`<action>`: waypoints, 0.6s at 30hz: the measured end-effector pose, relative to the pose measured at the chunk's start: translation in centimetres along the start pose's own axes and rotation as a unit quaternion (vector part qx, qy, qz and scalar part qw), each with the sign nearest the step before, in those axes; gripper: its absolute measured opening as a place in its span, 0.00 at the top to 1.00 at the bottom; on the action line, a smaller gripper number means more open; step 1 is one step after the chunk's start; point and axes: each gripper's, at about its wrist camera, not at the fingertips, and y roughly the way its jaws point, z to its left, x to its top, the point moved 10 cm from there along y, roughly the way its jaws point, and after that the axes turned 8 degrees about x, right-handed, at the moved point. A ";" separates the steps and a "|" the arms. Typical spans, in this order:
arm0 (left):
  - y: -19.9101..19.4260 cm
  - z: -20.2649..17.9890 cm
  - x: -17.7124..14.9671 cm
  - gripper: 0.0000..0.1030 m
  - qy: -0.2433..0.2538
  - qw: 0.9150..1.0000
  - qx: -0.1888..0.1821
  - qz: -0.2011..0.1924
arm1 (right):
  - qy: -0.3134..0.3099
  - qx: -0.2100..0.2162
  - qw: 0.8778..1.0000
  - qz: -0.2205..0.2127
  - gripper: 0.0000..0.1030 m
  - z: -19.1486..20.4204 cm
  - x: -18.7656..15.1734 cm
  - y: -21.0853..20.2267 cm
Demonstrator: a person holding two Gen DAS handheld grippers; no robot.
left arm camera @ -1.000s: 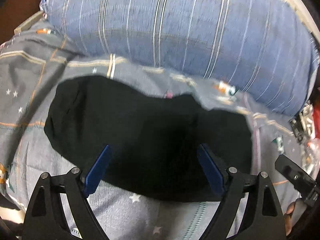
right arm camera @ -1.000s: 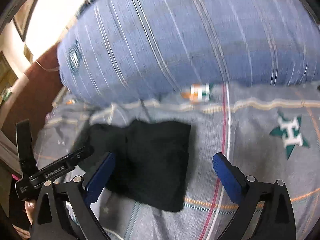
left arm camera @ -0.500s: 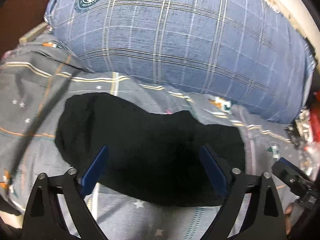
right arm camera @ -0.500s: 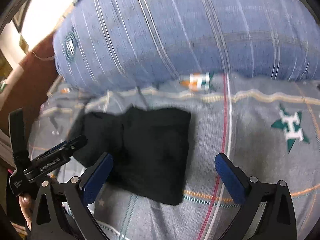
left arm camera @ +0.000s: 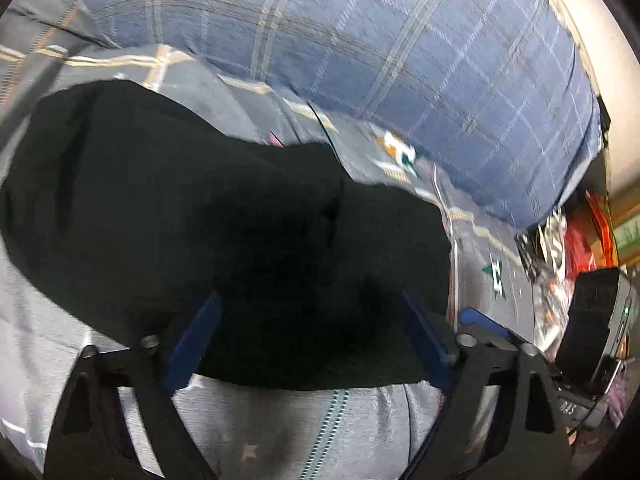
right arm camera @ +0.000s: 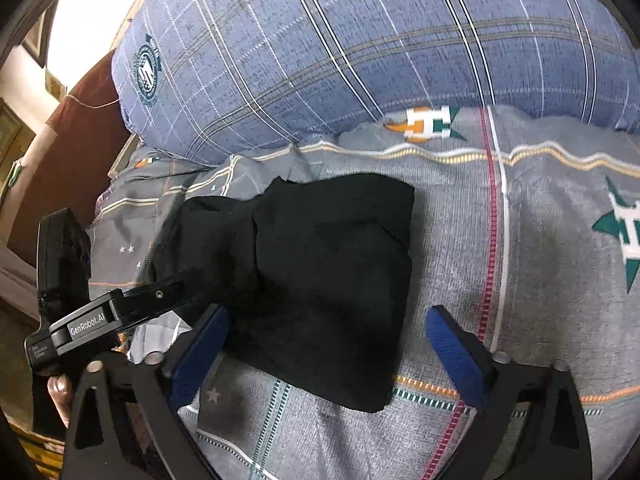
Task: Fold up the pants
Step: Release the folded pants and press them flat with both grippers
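The black pants (left arm camera: 240, 220) lie folded into a compact bundle on the grey patterned bedsheet (left arm camera: 280, 432). My left gripper (left arm camera: 310, 332) hangs low over their near edge, its blue pads either side of the cloth and not pressing it; the jaws are closing. In the right wrist view the pants (right arm camera: 320, 272) show a squared right end and a crumpled left end. My right gripper (right arm camera: 328, 352) hovers over their near right part, open with jaws closing, the cloth between the pads untouched. One of the left gripper's fingers (right arm camera: 160, 292) reaches over the bundle's left end.
A large blue plaid pillow (right arm camera: 360, 40) lies right behind the pants. Red and shiny clutter (left arm camera: 580, 236) sits at the bed's right edge. A brown surface (right arm camera: 72, 140) borders the bed on the left. Bare sheet (right arm camera: 540, 240) spreads to the right of the pants.
Both grippers have come down and closer to the pants, which now fill more of each view. The left gripper tipped further downward. Both pairs of jaws look slightly narrower.
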 end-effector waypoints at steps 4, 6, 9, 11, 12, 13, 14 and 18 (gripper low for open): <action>1.8 -1.0 -1.4 0.74 0.003 0.999 0.007 0.041 | 0.017 0.010 1.000 0.017 0.36 -0.7 -0.6 0.9; 2.3 -1.5 -1.8 0.80 0.011 0.999 0.012 0.044 | 0.020 0.002 1.000 0.022 0.48 -1.1 -0.8 1.1; 1.3 -1.5 -1.7 0.89 0.026 0.999 0.022 0.027 | 0.028 0.019 0.999 0.017 0.47 -1.1 -0.7 0.6; -0.1 -1.4 -1.5 0.90 0.034 0.999 0.022 0.010 | 0.030 0.028 0.999 0.011 0.46 -0.9 -0.4 0.2; -0.8 -1.1 -1.3 0.90 0.037 0.999 0.027 0.001 | 0.028 0.031 0.999 0.007 0.46 -0.8 -0.2 -0.1; -1.3 -0.6 -1.3 0.90 0.035 0.999 0.030 -0.002 | 0.027 0.036 0.999 0.004 0.46 -0.5 0.0 -0.2; -1.7 0.4 -1.1 0.90 0.026 0.999 0.038 -0.004 | 0.027 0.043 0.999 0.003 0.45 -0.2 0.1 -0.2; -1.0 1.8 -0.6 0.86 0.022 0.999 0.045 0.001 | 0.017 0.053 0.998 0.010 0.45 0.9 0.0 0.2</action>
